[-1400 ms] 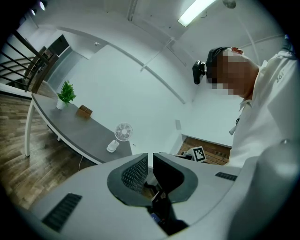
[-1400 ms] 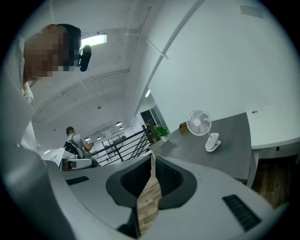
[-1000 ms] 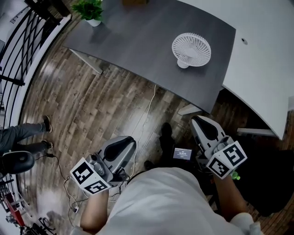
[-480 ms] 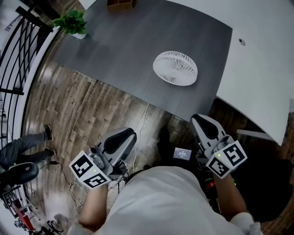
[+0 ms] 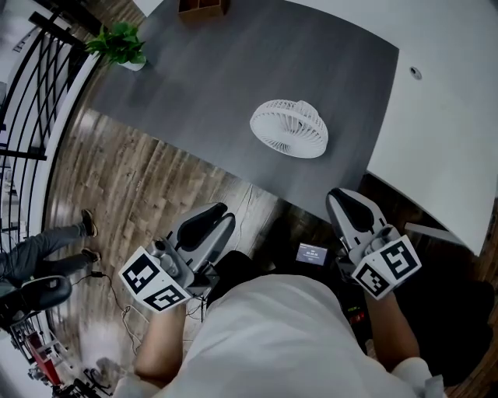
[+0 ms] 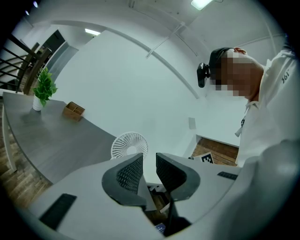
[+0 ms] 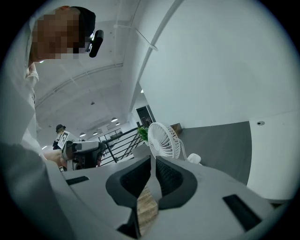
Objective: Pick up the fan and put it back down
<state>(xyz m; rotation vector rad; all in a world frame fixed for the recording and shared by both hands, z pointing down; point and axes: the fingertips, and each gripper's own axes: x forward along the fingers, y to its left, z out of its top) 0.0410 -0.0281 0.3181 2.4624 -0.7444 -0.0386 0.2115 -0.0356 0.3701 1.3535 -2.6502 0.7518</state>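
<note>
A white round fan [image 5: 288, 128] stands on the dark grey table [image 5: 194, 85], near its front edge. It also shows in the left gripper view as the fan [image 6: 130, 145] just beyond the jaws, and in the right gripper view as the fan [image 7: 164, 139]. My left gripper [image 5: 219, 218] hangs over the wooden floor, short of the table and left of the fan. Its jaws are opening, with a narrow gap and nothing between them [image 6: 149, 159]. My right gripper [image 5: 338, 194] is at the table's front corner, right of the fan, shut and empty [image 7: 153, 161].
A potted plant [image 5: 118, 45] and a wooden box [image 5: 204, 6] sit at the table's far side. A white table [image 5: 443, 116] adjoins on the right. A black railing [image 5: 31, 85] runs on the left. A cable [image 5: 245, 202] trails over the floor; another person's legs [image 5: 31, 249] show at left.
Both grippers have moved forward toward the table, and the fan now sits closer in view. The left jaws have parted a little; the right jaws stay shut.
</note>
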